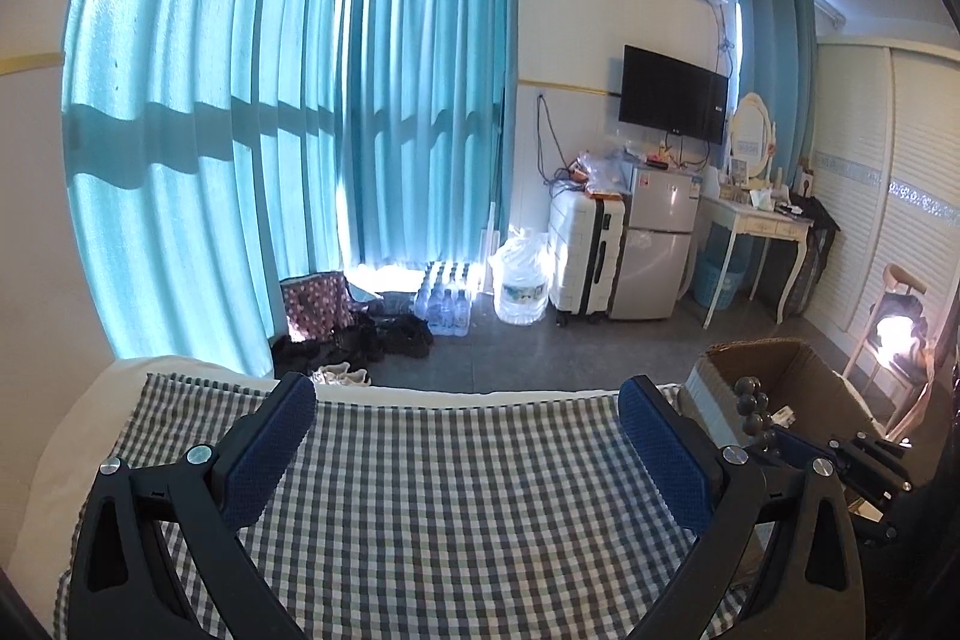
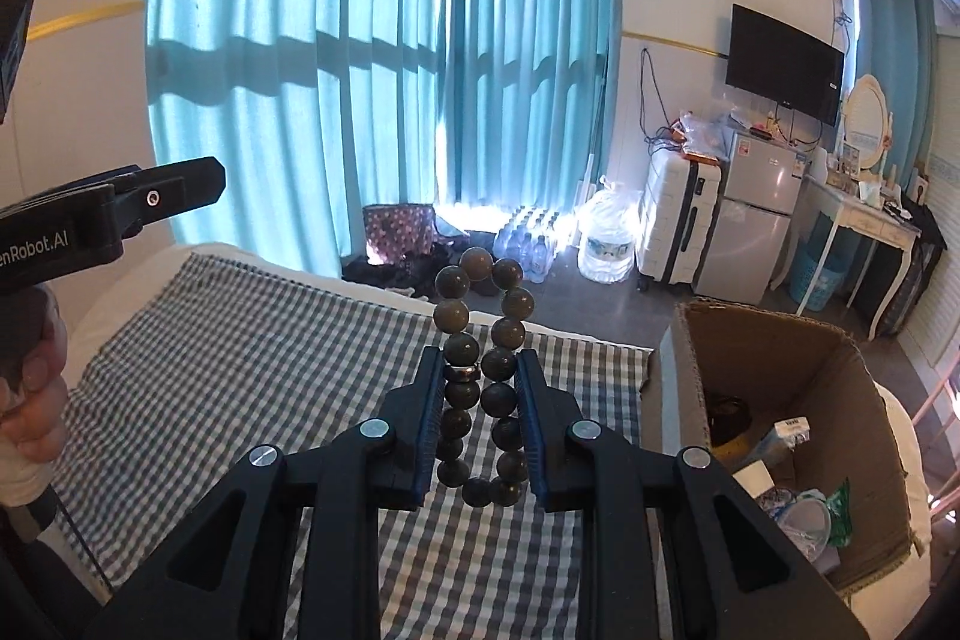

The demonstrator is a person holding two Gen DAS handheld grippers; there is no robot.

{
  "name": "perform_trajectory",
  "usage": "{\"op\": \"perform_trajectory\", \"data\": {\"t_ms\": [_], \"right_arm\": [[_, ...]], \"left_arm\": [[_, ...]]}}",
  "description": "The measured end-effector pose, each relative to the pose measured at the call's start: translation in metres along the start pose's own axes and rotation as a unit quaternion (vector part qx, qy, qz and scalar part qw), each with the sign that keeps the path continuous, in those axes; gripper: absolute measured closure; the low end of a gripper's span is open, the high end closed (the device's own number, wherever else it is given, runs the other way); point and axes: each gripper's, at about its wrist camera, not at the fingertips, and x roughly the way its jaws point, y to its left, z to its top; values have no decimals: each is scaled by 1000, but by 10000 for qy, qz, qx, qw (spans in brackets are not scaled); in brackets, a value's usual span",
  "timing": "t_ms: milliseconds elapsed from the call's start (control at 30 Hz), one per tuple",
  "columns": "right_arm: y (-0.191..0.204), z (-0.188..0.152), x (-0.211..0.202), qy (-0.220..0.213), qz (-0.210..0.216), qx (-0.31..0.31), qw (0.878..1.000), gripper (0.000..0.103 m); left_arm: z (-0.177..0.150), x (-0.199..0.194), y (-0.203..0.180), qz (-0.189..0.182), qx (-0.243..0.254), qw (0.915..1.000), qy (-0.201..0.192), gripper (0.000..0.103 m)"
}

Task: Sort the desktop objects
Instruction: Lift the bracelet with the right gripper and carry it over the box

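My right gripper (image 2: 478, 361) is shut on a bracelet of dark brown beads (image 2: 483, 334), held upright above the checked cloth (image 2: 252, 358). The loop sticks up past the fingertips. The bracelet also shows in the left wrist view (image 1: 750, 403), at the right. My left gripper (image 1: 468, 391) is open and empty, low over the checked cloth (image 1: 456, 490). The left gripper also shows at the left of the right wrist view (image 2: 180, 187), held by a hand. A cardboard box (image 2: 798, 358) stands right of the cloth, with several small items inside.
Blue curtains (image 2: 372, 58) hang behind. On the floor stand water bottles (image 2: 531, 244), a large water jug (image 2: 606, 235), a white suitcase (image 2: 678, 220), a small fridge (image 2: 753, 214) and a dressing table (image 2: 864, 214). A patterned bag (image 2: 399, 232) sits by the curtain.
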Motion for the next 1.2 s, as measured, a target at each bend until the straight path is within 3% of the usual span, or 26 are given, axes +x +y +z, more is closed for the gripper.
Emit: {"op": "perform_trajectory", "data": {"t_ms": [133, 333, 833, 1200], "right_arm": [[-7, 0, -14, -183, 85, 121, 9997, 79], [-30, 9, -28, -383, 118, 422, 9983, 79], [-110, 14, -77, -814, -544, 629, 9932, 79], [-184, 2, -98, -767, -911, 853, 9892, 79]], "left_arm": [[1, -6, -11, 4, 24, 9998, -197, 0], [-1, -9, -30, -83, -63, 9999, -65, 0], [11, -14, -126, -332, 329, 9988, -122, 0], [10, -2, -200, -715, 579, 9956, -153, 0]]}}
